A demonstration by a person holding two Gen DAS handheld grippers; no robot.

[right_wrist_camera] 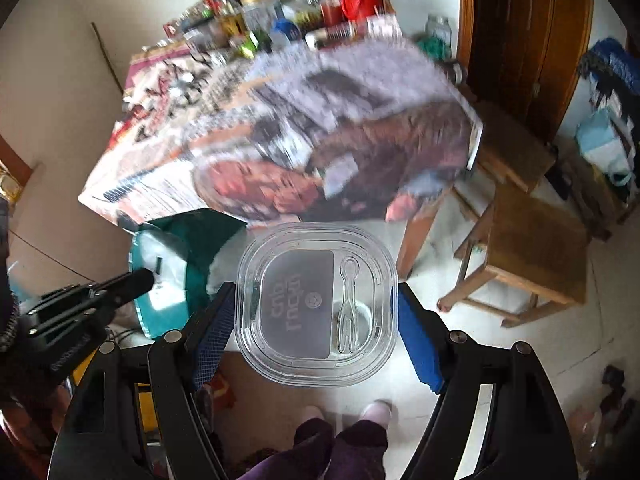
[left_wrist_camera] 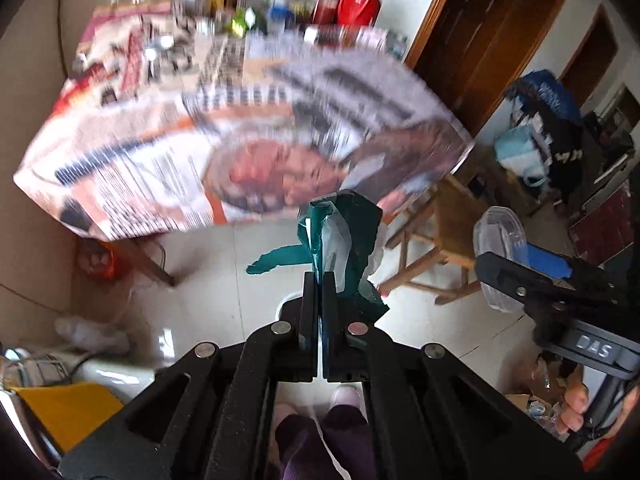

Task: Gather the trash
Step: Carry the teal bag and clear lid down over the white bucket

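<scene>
My left gripper (left_wrist_camera: 319, 280) is shut on a dark green torn wrapper (left_wrist_camera: 352, 232) with a whitish inner side, held above the floor in front of the table. The wrapper also shows in the right wrist view (right_wrist_camera: 176, 256), with the left gripper's tip (right_wrist_camera: 140, 280) on it. My right gripper (right_wrist_camera: 316, 304) is shut on a clear plastic food container (right_wrist_camera: 316, 304) with a moulded fork on its lid, pads pressed on both sides. The container (left_wrist_camera: 498, 236) shows at the right of the left wrist view, held in the right gripper (left_wrist_camera: 520, 276).
A table (left_wrist_camera: 132, 168) covered with printed paper stands ahead, its far end crowded with bottles and jars (left_wrist_camera: 328, 0). Wooden stools (right_wrist_camera: 532, 240) stand to the right. A wooden door (right_wrist_camera: 520, 40) is behind. The person's feet (right_wrist_camera: 376, 412) are on the tiled floor below.
</scene>
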